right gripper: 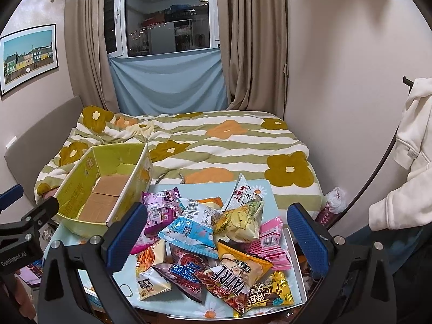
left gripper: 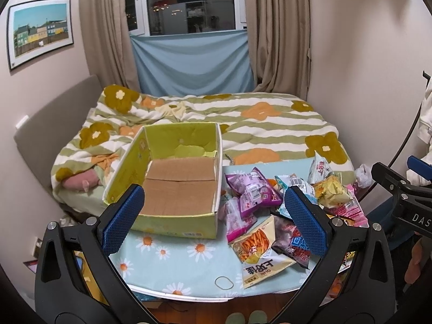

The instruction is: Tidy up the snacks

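Observation:
An open, empty green cardboard box [left gripper: 178, 189] stands on the left of a small table with a daisy cloth [left gripper: 172, 259]; it also shows in the right wrist view [right gripper: 105, 189]. A pile of snack packets lies to its right: purple packets [left gripper: 251, 189], a carrot-stick packet [left gripper: 256, 248], a yellow chip bag [right gripper: 240, 221], a light blue packet [right gripper: 189, 232], pink packets [right gripper: 270, 240]. My left gripper [left gripper: 216, 216] is open and empty, hovering between the box and the pile. My right gripper [right gripper: 216, 240] is open and empty above the pile.
A bed with a green striped flower blanket [left gripper: 243, 124] lies just behind the table. Curtains and a window [left gripper: 189, 2] are at the back. A white hoodie [right gripper: 410, 162] hangs at the right. A rubber band [left gripper: 224, 282] lies on the cloth near the front edge.

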### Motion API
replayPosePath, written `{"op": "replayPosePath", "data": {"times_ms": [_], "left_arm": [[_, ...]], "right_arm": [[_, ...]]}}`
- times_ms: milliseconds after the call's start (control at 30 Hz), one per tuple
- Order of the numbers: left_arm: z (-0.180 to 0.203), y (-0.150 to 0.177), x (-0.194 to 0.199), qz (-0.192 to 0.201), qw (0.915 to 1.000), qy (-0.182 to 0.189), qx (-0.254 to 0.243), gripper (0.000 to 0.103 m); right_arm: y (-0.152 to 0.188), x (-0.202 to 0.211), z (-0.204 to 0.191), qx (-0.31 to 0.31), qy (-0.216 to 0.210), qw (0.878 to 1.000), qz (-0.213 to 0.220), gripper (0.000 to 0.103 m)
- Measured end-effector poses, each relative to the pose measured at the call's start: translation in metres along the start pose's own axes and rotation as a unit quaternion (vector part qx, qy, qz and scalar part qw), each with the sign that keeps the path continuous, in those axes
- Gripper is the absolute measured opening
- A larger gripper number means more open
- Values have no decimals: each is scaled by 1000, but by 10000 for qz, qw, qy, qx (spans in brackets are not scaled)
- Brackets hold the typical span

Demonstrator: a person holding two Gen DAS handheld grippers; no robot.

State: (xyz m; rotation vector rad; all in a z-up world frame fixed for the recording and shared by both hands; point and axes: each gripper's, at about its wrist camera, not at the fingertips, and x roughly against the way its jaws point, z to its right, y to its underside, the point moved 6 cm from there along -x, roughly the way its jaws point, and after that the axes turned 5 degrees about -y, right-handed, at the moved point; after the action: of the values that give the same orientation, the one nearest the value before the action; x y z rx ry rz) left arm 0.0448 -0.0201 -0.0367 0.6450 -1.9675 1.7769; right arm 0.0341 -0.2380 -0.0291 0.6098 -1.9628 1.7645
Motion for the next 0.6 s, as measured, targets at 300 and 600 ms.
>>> {"op": "replayPosePath", "data": {"times_ms": [300, 600], "left_arm": [[-2, -2, 5, -9, 10000, -39, -26, 103], [-5, -2, 7, -17, 10000, -36, 1, 103]], "right_arm": [[1, 0, 1, -37, -35, 10000, 28, 103], [3, 1, 1, -40, -44, 10000, 42, 103]]}}
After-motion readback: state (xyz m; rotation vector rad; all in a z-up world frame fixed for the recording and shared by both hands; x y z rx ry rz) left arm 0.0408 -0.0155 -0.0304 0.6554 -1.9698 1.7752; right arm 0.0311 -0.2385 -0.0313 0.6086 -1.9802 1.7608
